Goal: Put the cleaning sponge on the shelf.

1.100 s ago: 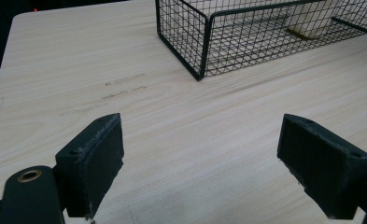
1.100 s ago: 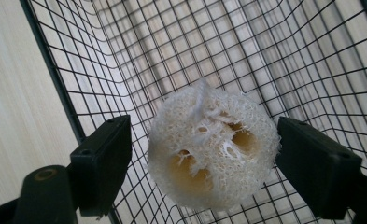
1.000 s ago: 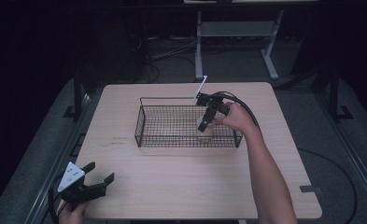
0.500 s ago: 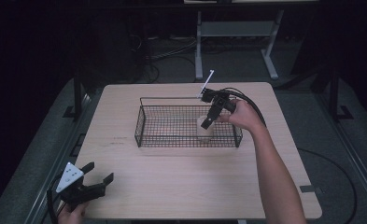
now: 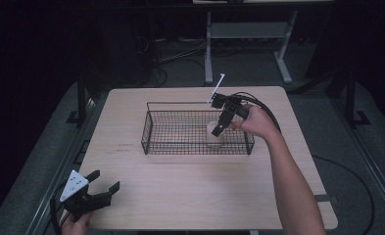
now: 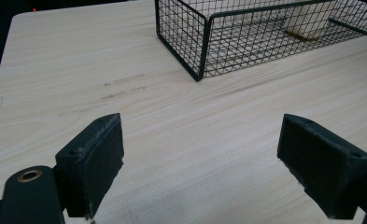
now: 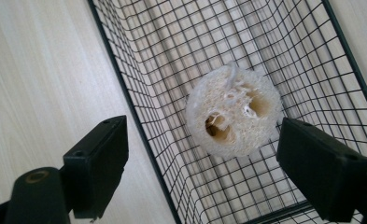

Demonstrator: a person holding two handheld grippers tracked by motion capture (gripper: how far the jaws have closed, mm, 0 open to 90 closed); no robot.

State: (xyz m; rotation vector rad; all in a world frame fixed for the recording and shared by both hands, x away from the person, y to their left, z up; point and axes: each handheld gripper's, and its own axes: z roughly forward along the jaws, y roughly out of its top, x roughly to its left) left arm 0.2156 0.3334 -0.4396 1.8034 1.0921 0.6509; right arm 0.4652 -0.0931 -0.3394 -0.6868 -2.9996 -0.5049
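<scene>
Your left gripper (image 5: 104, 189) sits at the near left corner of the pale wooden table (image 5: 190, 196), held low in your left hand (image 5: 75, 226), its grey three-cornered plate on top. Its jaws stand wide apart with nothing between them; in the left gripper view they frame bare tabletop (image 6: 195, 149), with faint dark scuff marks on the wood ahead.

At mid-table stands a black wire basket (image 5: 151, 128), long side toward you, its near corner rising at the top of the left gripper view (image 6: 201, 42). Inside its right end rests a pale, round loofah sponge (image 5: 214, 137), standing on the basket floor.

Your right gripper (image 5: 218, 130) points down over that end of the basket, held by your right hand (image 5: 256, 121), a black cable looping behind it. In the right gripper view its jaws are spread wide and grip nothing: the loofah sponge (image 7: 235, 111) lies below, close to the right-hand jaw, its holed end facing the camera, while the left-hand jaw hangs over the table outside the basket wall (image 7: 139, 121).

No brand, label or readable writing shows on anything.
</scene>
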